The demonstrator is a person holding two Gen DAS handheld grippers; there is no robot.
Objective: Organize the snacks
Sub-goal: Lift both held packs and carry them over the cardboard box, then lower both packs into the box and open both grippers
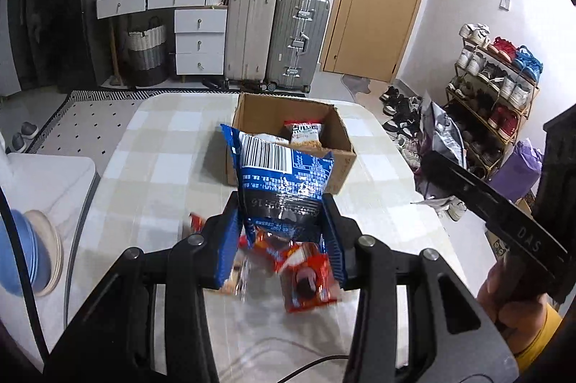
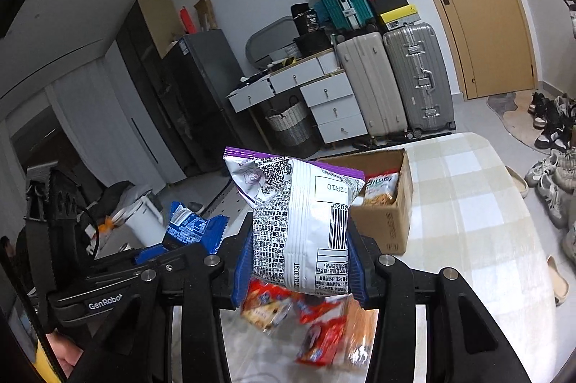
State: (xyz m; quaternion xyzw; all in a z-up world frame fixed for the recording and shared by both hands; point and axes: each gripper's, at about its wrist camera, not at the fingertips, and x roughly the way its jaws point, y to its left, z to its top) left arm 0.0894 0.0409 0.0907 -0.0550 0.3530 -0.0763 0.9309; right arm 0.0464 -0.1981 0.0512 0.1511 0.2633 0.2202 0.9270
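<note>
Black arms of the left tongs [image 1: 284, 231] fill the bottom of the left view, and their blue pads are clenched on a blue snack bag [image 1: 284, 174]. It stands up in the middle of the frame, held above the table [image 1: 162, 167]. Its white barcode patch shows near the top.

Red snack packs [image 1: 306, 278] lie on the checked cloth of the table, low in the frame just under the blue bag. They look blurry.

Behind the blue bag, in the middle of the frame, sits an open cardboard box [image 1: 338, 131]. One more snack bag [image 1: 304, 131] is inside it.

At the right edge of the left view is the other tool, and a hand [image 1: 511, 303] holds it at the lower right.

Seen from the right wrist, the right tongs [image 2: 300, 260] are clenched on a white snack bag [image 2: 298, 221] with a purple top edge. It is held up in the middle of the frame, above the table [image 2: 468, 203]. Red and orange snack packs [image 2: 324, 329] lie blurry on the table below it.

The cardboard box [image 2: 396, 224] is at the middle right, just behind the white bag, with a snack bag [image 2: 381, 188] inside.

The blue snack bag [image 2: 190, 228] shows at the middle left of this view, gripped by the left tongs [image 2: 154, 253].

Suitcases [image 1: 277, 34] and white drawers [image 1: 199, 41] stand at the far wall, at the top of the frame.
</note>
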